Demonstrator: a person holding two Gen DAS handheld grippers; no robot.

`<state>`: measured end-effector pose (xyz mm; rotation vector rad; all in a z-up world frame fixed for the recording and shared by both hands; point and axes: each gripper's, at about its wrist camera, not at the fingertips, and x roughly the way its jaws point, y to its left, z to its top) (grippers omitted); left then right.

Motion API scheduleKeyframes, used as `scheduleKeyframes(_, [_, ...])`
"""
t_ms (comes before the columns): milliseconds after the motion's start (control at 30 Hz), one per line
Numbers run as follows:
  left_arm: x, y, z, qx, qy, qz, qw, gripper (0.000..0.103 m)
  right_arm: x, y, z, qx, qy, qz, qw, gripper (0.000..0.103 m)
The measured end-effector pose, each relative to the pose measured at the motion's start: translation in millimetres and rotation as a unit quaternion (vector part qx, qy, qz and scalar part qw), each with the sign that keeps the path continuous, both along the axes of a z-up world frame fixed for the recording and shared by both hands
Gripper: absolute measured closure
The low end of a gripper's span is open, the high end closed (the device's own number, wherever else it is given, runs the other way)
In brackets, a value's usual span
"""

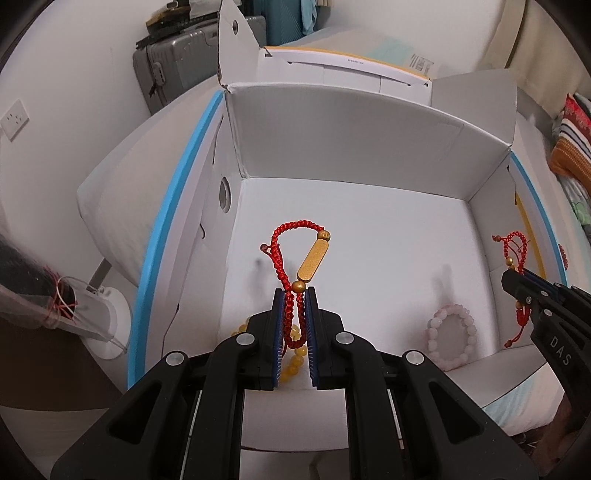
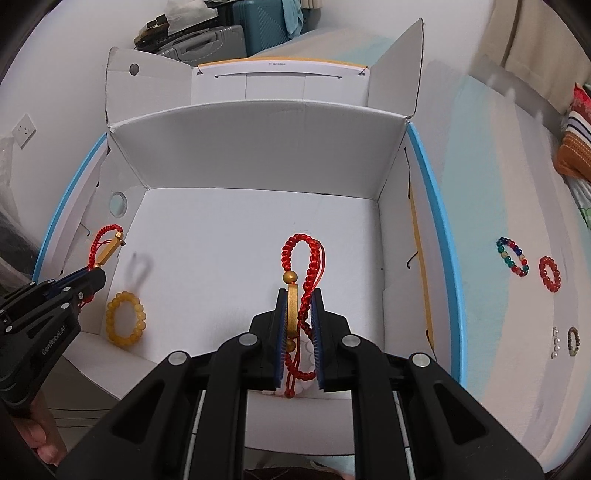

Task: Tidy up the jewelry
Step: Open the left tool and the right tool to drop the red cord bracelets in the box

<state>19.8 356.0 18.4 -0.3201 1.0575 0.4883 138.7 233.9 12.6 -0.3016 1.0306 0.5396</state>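
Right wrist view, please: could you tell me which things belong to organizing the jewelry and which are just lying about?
Job:
- white box
- red cord bracelet in the right gripper
- second red cord bracelet in the left gripper
- yellow bead bracelet
- multicoloured bracelet
- red bead bracelet

Lying about:
- suitcases
- wall socket
- striped cushion

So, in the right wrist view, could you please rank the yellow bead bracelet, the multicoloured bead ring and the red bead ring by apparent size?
1. yellow bead bracelet, inside the box, clearly largest.
2. multicoloured bead ring, on the bedding.
3. red bead ring, beside it.
The last two look nearly alike; fisheye stretch at the edge makes that order unsure.
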Motion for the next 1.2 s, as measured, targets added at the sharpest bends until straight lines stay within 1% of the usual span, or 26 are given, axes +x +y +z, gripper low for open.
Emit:
scheduleKeyframes(100, [1,0,-1,-0.001,0.002,0.0,1.0,0.092,2,1,-1,-0.002,0.002,0.001,1.0,0.09])
scheduleKeyframes(133, [2,0,-1,0.0,0.003,0.0,1.0,0.09,2,1,-1,-0.002,0.001,0.001,1.0,0.089])
scheduleKeyframes(167, [3,-2,-1,0.003,0.004,0.0,1.0,0.09,2,1,0,-0.003,0.001,0.003,1.0,0.089])
scheduleKeyframes(233, [4,-3,1,0.009,0.004,-0.001,0.9999,0.088,1,2,2,-0.003,-0.002,0.005,1.0,0.085])
scheduleKeyframes(267, [4,-5,2,0.01,0.002,-0.002,0.9999,0.085,0,1,4,0.0,-0.005,0.005,1.0,0.077])
scheduleKeyframes(300, [4,-6,3,0.012,0.001,-0.002,0.9999,0.083,0,0,5,0.002,-0.008,0.006,1.0,0.072])
scheduleKeyframes(333, [4,-7,4,0.014,0.0,-0.001,0.9999,0.078,0,-1,7,0.003,-0.01,0.007,1.0,0.07])
scheduleKeyframes(367, [3,-9,7,0.016,-0.005,0.0,0.9999,0.075,0,-1,9,0.004,-0.011,0.007,1.0,0.064])
scheduleKeyframes(400, [3,-11,9,0.019,-0.007,0.0,0.9998,0.07,-1,-2,11,0.006,-0.014,0.008,1.0,0.059])
scheduleKeyframes(467, [2,-13,13,0.022,-0.013,0.0,0.9997,0.059,-2,-4,15,0.009,-0.019,0.007,1.0,0.053])
scheduleKeyframes(533, [1,-15,16,0.027,-0.017,0.002,0.9995,0.055,-3,-6,18,0.013,-0.02,0.006,1.0,0.05])
scheduleKeyframes(600, [-1,-17,19,0.027,-0.022,0.004,0.9994,0.053,-4,-10,23,0.017,-0.025,0.005,1.0,0.043])
scheduleKeyframes(667, [-1,-20,22,0.03,-0.023,0.004,0.9993,0.045,-5,-15,27,0.019,-0.033,0.001,0.999,0.039])
scheduleKeyframes(700, [-2,-22,24,0.032,-0.026,0.004,0.9991,0.043,-5,-18,28,0.02,-0.034,-0.001,0.999,0.036])
scheduleKeyframes(733, [-2,-24,26,0.033,-0.028,0.004,0.9991,0.04,-4,-22,30,0.022,-0.036,-0.005,0.999,0.035])
scheduleKeyframes(767, [-2,-27,27,0.034,-0.028,0.004,0.999,0.035,-4,-24,31,0.023,-0.037,-0.007,0.999,0.033])
scheduleKeyframes(800, [-1,-29,29,0.038,-0.029,0.005,0.9989,0.034,-4,-29,34,0.025,-0.039,-0.011,0.999,0.031])
scheduleKeyframes(967, [4,-47,39,0.048,-0.039,-0.006,0.9981,0.03,0,-50,43,0.034,-0.045,-0.026,0.998,0.03])
scheduleKeyframes(1200, [15,-75,50,0.051,-0.053,-0.023,0.997,0.023,7,-86,56,0.041,-0.056,-0.05,0.996,0.029])
